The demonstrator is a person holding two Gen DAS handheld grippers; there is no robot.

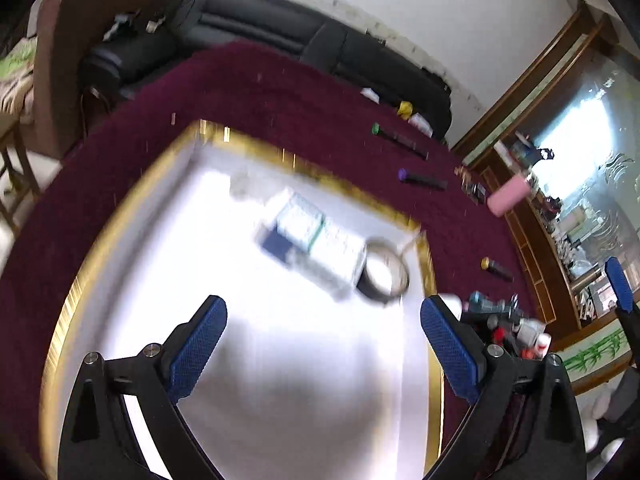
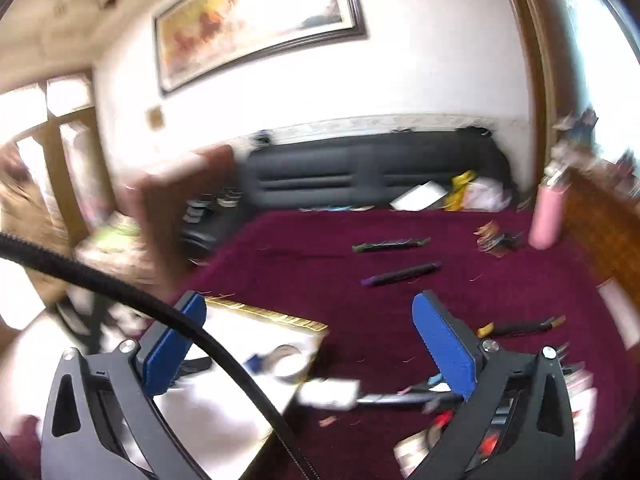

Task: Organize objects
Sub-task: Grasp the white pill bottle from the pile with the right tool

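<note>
- While both of my grippers hang empty, I judge the step in hand to be picking the next loose item off the maroon cloth (image 1: 280,92) and carrying it to the gold-rimmed white tray (image 1: 100,240); which item comes next is my call, not something shown.
- The left gripper (image 1: 322,340) hovers over the tray's bare white floor, jaws wide apart with nothing between them; the right gripper (image 2: 306,346) sits higher, looking across the table toward the black sofa (image 2: 360,176), jaws equally wide and empty.
- The tray already holds a stack of small boxes (image 1: 316,236) and a roll of tape (image 1: 384,276) pressed against them near its far right corner; the rest of it lies free.
- Still out on the cloth: a green-capped marker (image 1: 400,140), a purple-capped marker (image 1: 424,179), a yellow-capped one (image 1: 496,269), and a heap of small items (image 1: 508,324) just past the tray's right rim.
- To do it well, I would slow down first, since both views are smeared; then straddle one marker across its barrel, not its length; close near its middle so it does not pivot.
- I would set it parallel to the boxes on the free floor, clear of the tape; the pink bottle (image 2: 546,216) at the far edge stands apart.
</note>
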